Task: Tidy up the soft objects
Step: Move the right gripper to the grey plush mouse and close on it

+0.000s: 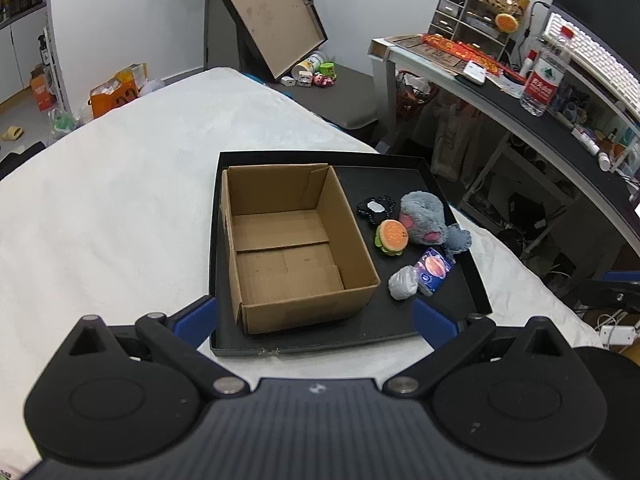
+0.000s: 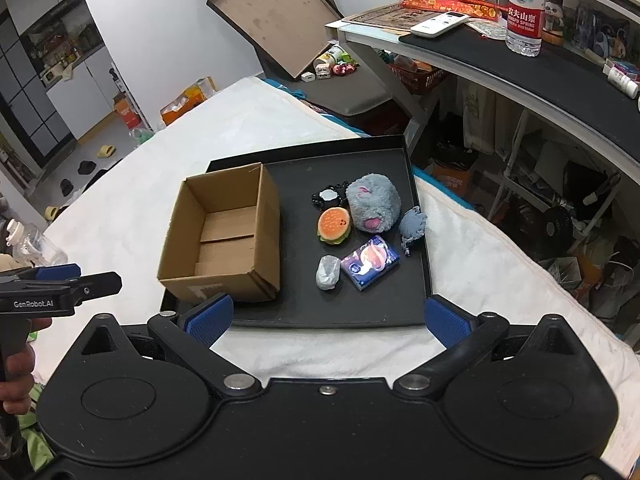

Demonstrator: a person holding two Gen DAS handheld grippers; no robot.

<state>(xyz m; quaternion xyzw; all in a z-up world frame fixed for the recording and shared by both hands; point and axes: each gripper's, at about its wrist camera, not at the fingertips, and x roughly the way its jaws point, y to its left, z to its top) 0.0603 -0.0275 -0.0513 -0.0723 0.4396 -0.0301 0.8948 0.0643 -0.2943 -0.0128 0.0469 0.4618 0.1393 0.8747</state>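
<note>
Cardboard box (image 2: 224,240) sits empty on the tray (image 2: 416,304), toys untouched. Both the left claw (image 1: 316,320) and right claw (image 2: 326,316) hover spread; next, I judge, pinch the burger plush (image 2: 334,225).

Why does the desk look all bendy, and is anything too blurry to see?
Left wrist view: the fisheye lens curves the desk near the edge; the cardboard box in the middle stays sharp and evenly lit. Right wrist view: same bending at the desk; the burger toy looks clear, without glare.

Water bottle (image 2: 525,8) upright on bench (image 2: 520,64), white remote (image 2: 439,23) near it. White keyboard (image 1: 592,60) on upper shelf. Small drawer organizer (image 1: 468,16) behind. Yellow slipper (image 2: 106,151) on floor.
</note>
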